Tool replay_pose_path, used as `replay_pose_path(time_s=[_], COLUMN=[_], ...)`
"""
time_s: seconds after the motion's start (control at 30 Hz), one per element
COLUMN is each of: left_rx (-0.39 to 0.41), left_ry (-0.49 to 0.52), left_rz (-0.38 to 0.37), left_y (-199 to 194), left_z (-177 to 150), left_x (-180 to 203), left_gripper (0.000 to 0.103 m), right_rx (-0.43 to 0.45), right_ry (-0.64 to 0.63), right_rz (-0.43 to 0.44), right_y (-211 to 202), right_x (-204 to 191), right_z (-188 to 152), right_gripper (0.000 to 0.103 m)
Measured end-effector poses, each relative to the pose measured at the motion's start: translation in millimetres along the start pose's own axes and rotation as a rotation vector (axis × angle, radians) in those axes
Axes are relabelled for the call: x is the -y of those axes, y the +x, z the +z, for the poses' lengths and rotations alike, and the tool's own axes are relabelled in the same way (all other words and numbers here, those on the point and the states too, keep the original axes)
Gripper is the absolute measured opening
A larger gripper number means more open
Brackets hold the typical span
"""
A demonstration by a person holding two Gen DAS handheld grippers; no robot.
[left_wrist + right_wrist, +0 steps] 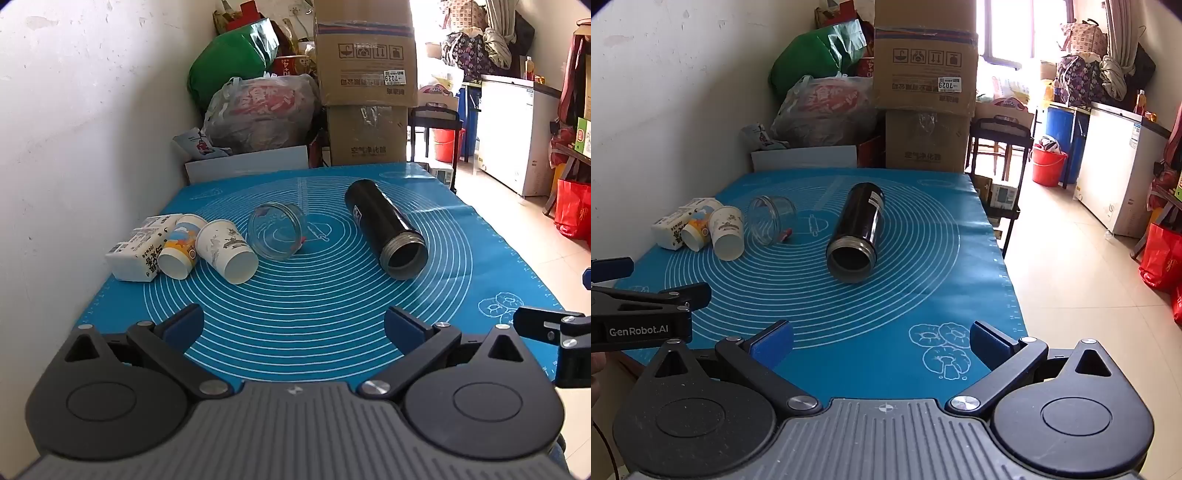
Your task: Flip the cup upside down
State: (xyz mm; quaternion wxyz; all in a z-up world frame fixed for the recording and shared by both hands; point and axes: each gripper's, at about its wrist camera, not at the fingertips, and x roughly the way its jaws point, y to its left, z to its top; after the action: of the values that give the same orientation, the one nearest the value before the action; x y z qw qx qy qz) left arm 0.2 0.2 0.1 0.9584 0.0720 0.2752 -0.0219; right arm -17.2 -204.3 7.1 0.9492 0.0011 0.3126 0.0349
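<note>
Several cups lie on their sides on the blue mat [332, 325]: a black steel flask [384, 229] at right with its mouth toward me, a clear glass jar [277, 230] in the middle, a white paper cup [227, 251] and a cartoon paper cup [183, 245] at left. In the right wrist view the flask [858, 232], jar [772, 219] and white paper cup [727, 232] show too. My left gripper [293, 326] is open and empty near the mat's front edge. My right gripper [881, 343] is open and empty, to its right.
A white carton [138, 249] lies by the wall at left, touching the cartoon cup. Stacked cardboard boxes [365, 85] and plastic bags [258, 110] stand behind the table. The table's right edge drops to a tiled floor [1071, 280].
</note>
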Motion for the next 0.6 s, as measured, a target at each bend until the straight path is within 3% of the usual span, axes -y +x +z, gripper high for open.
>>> replay_pose_path(time_s=[0.6], left_rx=[0.006], left_ry=[0.008], left_rz=[0.003], left_y=[-2.6], left_z=[1.9], left_x=[0.8], left_gripper=[0.102], right_rx=[-0.003], right_ry=[0.006], right_rz=[0.003], right_y=[0.5], right_x=[1.0], right_z=[-0.4], right_gripper=[0.103])
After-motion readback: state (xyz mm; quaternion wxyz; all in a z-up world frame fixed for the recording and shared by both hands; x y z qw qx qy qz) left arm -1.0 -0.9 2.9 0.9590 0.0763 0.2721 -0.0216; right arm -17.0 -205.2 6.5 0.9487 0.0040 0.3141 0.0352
